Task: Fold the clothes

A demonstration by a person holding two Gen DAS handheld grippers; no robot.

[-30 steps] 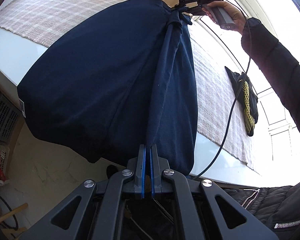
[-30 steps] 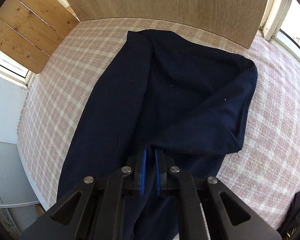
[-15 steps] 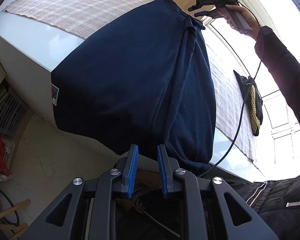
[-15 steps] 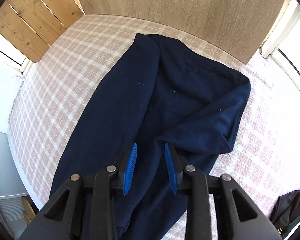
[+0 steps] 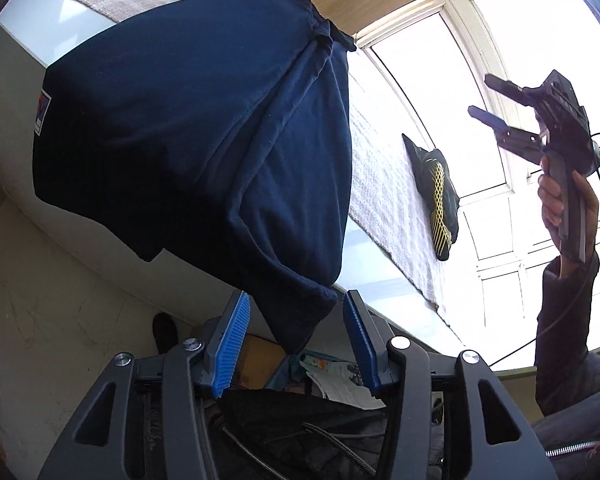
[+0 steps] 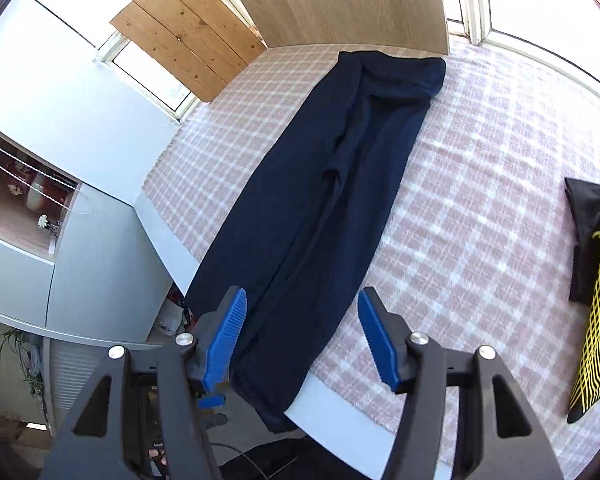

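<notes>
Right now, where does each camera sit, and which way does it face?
Left wrist: low at the table edge, looking up at the navy garment; the left hand-held gripper is opening, and the right hand-held gripper is raised in a hand.
Right wrist: high, looking down on the garment and checked cloth.
Shared: garment, cloth, black-and-yellow item.

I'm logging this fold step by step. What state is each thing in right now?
Navy garment: folded lengthwise into a long strip, lying on the checked cloth, near end hanging over the table edge.
Left gripper: jaws opening, hanging corner between them, not pinched.
Right gripper: jaws opening, nothing held, raised above the garment.
Black-and-yellow garment: folded, lying aside on the cloth.
</notes>
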